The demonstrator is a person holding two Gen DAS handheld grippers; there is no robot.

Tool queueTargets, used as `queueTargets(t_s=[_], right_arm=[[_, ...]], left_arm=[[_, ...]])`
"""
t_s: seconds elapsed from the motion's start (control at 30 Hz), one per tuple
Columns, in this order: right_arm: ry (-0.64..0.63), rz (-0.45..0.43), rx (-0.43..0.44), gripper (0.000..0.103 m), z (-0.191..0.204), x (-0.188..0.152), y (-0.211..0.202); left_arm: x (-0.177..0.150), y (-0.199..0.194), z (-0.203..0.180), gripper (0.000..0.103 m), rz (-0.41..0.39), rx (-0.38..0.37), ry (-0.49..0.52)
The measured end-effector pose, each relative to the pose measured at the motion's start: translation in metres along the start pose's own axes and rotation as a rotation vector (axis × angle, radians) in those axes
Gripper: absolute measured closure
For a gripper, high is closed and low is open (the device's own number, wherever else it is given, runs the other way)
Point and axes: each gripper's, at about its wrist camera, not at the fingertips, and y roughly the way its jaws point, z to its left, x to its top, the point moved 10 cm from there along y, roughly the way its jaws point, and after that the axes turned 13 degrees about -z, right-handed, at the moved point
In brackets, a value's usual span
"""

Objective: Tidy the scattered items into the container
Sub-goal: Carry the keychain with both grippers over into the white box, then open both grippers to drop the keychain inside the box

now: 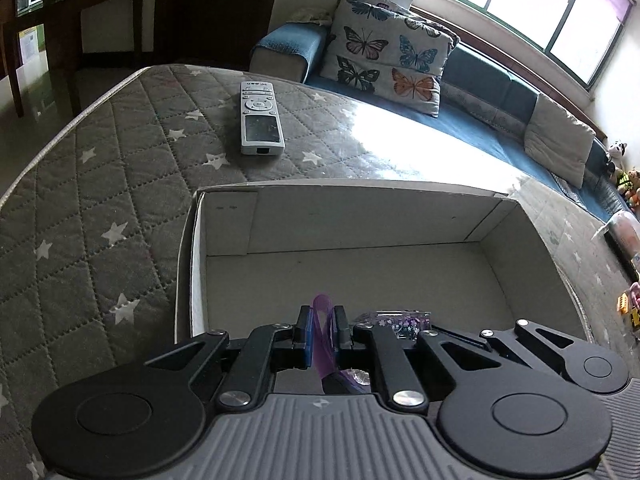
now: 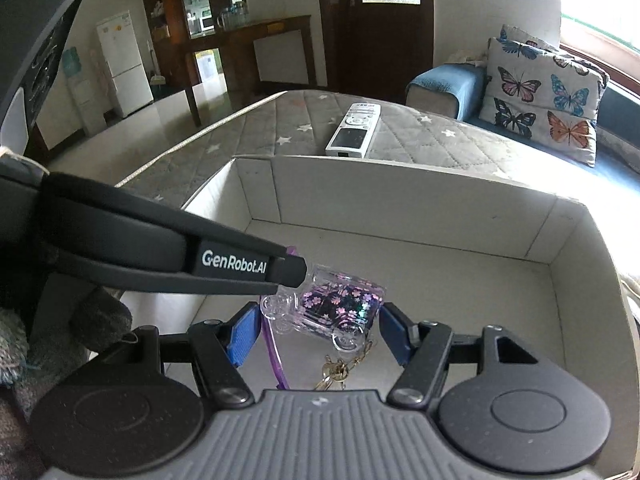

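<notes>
A grey cardboard box (image 1: 360,216) (image 2: 420,208) lies on the quilted star-patterned mat. My left gripper (image 1: 322,332) is shut on the purple strap (image 1: 323,320) of a clear car-shaped keychain (image 2: 332,304) with flower glitter, holding it inside the box near its front. The left gripper's arm (image 2: 180,256) shows in the right wrist view. My right gripper (image 2: 316,332) is open, its blue pads on either side of the keychain without touching it. Gold keys (image 2: 336,372) hang under the charm. A white remote (image 1: 261,118) (image 2: 354,130) lies on the mat beyond the box.
A blue sofa (image 1: 500,92) with butterfly cushions (image 1: 384,56) runs along the window past the mat. Toys (image 1: 624,184) sit at the far right. A dark wooden table (image 2: 248,40) and white fridge (image 2: 124,64) stand in the background.
</notes>
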Motion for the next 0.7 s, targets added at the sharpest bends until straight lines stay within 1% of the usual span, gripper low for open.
queueTargets(t_s=[0.13,0.4,0.53,0.57,0.6,0.63,0.7], right_arm=[[-0.001,0.019,0.001,0.037,0.0,-0.002,0.003],[0.008,0.029,-0.002,0.036,-0.002,-0.004,0.0],[0.008,0.003,-0.003,0.036,-0.002,0.0,-0.008],[0.008,-0.004,-0.006,0.036,-0.002,0.001,-0.01],[0.007,-0.01,-0.009,0.035,-0.002,0.002,-0.012],[0.007,-0.017,-0.011,0.034,-0.002,0.003,-0.015],[0.006,-0.034,-0.018,0.03,-0.002,0.006,-0.022]], left_arm=[[0.0,0.001,0.0,0.092,0.003,0.005,0.009],[-0.001,-0.002,-0.002,0.091,0.002,0.022,0.024],[0.001,-0.007,0.0,0.089,-0.005,0.027,0.014],[0.002,-0.008,0.0,0.088,-0.007,0.029,0.012],[0.002,-0.01,0.0,0.083,-0.01,0.033,0.011],[0.003,-0.013,0.001,0.08,-0.017,0.037,0.014],[0.006,-0.019,0.0,0.079,-0.033,0.042,0.017]])
